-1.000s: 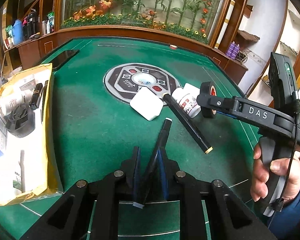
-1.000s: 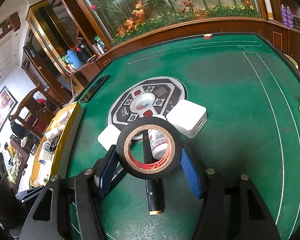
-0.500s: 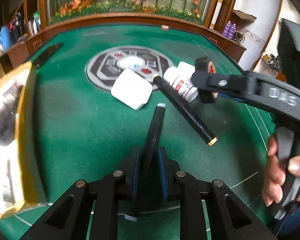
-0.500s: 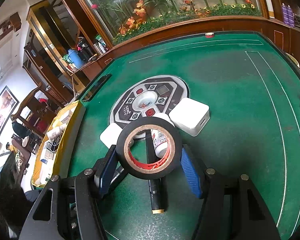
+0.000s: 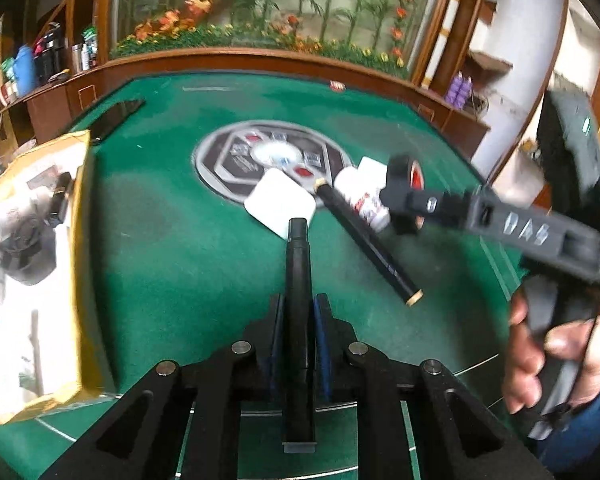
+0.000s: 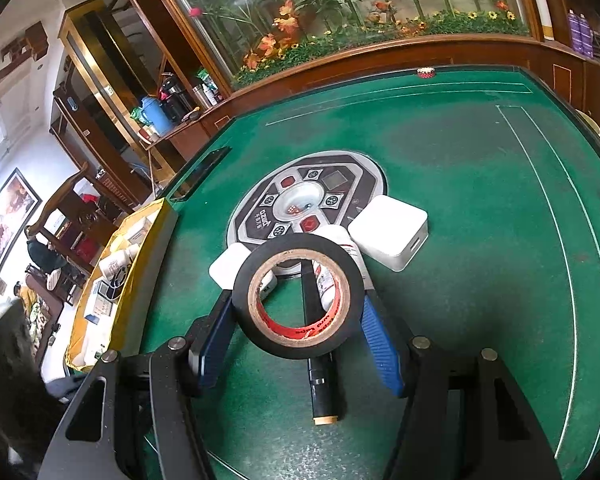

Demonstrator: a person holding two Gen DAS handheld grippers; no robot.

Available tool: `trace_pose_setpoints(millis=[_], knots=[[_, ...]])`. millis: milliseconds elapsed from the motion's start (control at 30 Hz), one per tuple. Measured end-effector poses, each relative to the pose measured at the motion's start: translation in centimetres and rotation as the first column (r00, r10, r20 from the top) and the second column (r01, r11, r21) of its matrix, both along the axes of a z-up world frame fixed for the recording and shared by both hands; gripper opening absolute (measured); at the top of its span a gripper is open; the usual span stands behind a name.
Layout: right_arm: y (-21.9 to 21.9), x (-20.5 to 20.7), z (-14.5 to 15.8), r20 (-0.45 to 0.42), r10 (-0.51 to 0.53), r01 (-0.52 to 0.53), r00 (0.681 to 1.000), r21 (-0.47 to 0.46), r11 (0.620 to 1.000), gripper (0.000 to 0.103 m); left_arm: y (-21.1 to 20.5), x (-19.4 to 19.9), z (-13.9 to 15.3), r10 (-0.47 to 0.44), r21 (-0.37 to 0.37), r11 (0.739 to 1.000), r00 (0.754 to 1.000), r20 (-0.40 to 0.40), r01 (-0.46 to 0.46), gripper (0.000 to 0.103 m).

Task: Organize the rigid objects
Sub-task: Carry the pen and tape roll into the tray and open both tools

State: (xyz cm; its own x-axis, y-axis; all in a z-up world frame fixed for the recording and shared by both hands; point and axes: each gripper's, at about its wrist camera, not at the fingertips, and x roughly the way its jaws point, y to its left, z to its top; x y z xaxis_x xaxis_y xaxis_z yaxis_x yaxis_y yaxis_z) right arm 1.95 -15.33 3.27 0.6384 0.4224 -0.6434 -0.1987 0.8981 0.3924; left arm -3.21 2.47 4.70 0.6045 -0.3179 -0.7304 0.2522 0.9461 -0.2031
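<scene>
Now black pen clamped inside left gripper.

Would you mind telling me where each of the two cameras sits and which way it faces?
Left wrist: on the left gripper, looking down along its fingers, shut on a black pen, over the green table; the right gripper and the hand holding it show.
Right wrist: on the right gripper, looking down through its black tape roll; only its own fingers show.
Shared: tape roll, white bottle, gold-tipped pen, yellow box.
</scene>
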Motion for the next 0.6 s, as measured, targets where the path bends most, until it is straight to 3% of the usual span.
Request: trace_pose_setpoints(millis=[333, 600], knots=[[2.1, -0.5, 0.1, 0.030, 0.059, -0.058, 0.998, -0.042, 0.997, 0.062, 7.2, -1.9, 3.5, 0.144, -0.069, 0.988, 0.985, 0.095, -0.138, 0.015], [9.4, -2.3, 1.9, 0.047, 0.273, -0.271, 0.961, -0.038, 0.962, 0.062, 16.6, -3.0, 2.9, 0.356, -0.107, 0.932, 0.930, 0.088, -0.347, 0.015]])
